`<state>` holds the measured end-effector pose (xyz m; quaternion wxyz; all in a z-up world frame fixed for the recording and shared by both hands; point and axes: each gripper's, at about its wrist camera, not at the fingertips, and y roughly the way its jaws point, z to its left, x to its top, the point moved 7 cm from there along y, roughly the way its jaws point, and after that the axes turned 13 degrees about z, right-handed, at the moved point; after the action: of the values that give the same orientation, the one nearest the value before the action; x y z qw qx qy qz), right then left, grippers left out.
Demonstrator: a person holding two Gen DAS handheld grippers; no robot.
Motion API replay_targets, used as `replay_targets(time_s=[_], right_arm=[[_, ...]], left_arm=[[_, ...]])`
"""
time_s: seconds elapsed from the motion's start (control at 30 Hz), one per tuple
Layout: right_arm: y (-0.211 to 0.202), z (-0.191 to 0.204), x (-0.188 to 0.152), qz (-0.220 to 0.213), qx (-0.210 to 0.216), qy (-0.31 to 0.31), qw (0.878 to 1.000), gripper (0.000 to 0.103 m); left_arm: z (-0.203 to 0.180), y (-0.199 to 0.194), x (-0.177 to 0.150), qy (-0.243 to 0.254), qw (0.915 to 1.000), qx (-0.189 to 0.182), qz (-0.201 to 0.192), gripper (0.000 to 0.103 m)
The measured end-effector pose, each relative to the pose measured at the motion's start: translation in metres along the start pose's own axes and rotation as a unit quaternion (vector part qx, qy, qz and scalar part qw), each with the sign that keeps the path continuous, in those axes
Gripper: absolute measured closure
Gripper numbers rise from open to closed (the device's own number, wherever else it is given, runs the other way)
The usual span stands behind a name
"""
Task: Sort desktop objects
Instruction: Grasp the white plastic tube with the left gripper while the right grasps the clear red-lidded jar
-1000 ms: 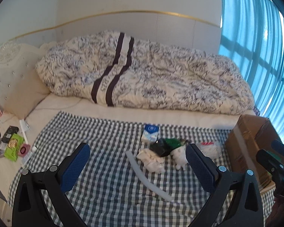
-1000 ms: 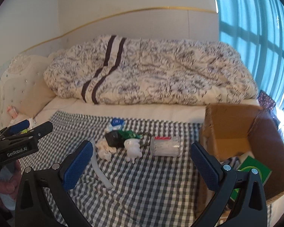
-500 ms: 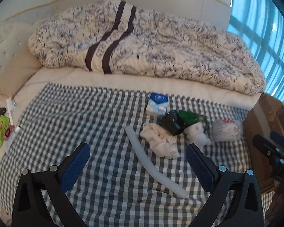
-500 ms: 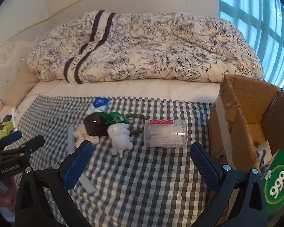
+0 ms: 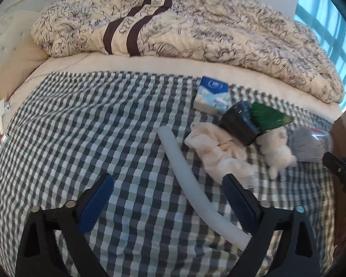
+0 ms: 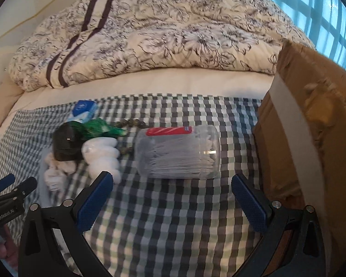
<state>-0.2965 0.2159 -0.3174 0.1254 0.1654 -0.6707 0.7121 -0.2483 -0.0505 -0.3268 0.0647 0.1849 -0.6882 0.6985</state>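
On checked cloth point(image 6: 173, 219), swab-filled jar point(image 6: 180, 152)

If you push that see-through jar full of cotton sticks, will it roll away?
Probably. The clear jar lies on its side on the checked cloth, so a sideways nudge could roll it, though soft bedding may slow it. Holding only cotton swabs, it is likely light. Its smooth plastic might slip between the open right gripper pads.

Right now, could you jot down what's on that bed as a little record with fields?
surface: checked cloth on the bed
clear jar: lying on its side, red label up
white tube: curved, between the left hand-held gripper fingers
left hand-held gripper: open, empty
right hand-held gripper: open, empty, facing the jar
cardboard box: right of the jar
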Motion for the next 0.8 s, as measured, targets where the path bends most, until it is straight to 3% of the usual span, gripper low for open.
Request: replay_targets(time_s=[0.37,0.57,0.63,0.7,0.77,0.8], right_arm=[[0.043,-0.002,0.02,0.012,-0.042,-0.008,0.999,0.0],[0.058,-0.005,0.025,0.019,-0.069,-0.004,0.997,0.0],[0.061,-0.006,0.026,0.021,-0.06,-0.001,0.998,0.0],[0.06,-0.007,0.027,0.014,-0.051,0.002,0.999,0.001],[0.056,-0.006,0.026,0.009,-0.047,0.002,0.999,0.014],[0.056,-0.006,0.025,0.011,-0.051,-0.001,0.999,0.014]], left_arm=[[-0.01,0.039,0.001,0.007,0.9997,0.002,0.022,0.032],[-0.015,0.039,0.005,0.015,0.9998,-0.01,0.012,0.055],[-0.017,0.038,0.006,0.016,0.9997,-0.014,0.009,0.07],[-0.018,0.037,0.005,0.018,0.9996,-0.022,0.006,0.077],[-0.019,0.035,0.004,0.019,0.9994,-0.029,0.004,0.081],[-0.019,0.034,0.004,0.019,0.9993,-0.033,0.004,0.085]])
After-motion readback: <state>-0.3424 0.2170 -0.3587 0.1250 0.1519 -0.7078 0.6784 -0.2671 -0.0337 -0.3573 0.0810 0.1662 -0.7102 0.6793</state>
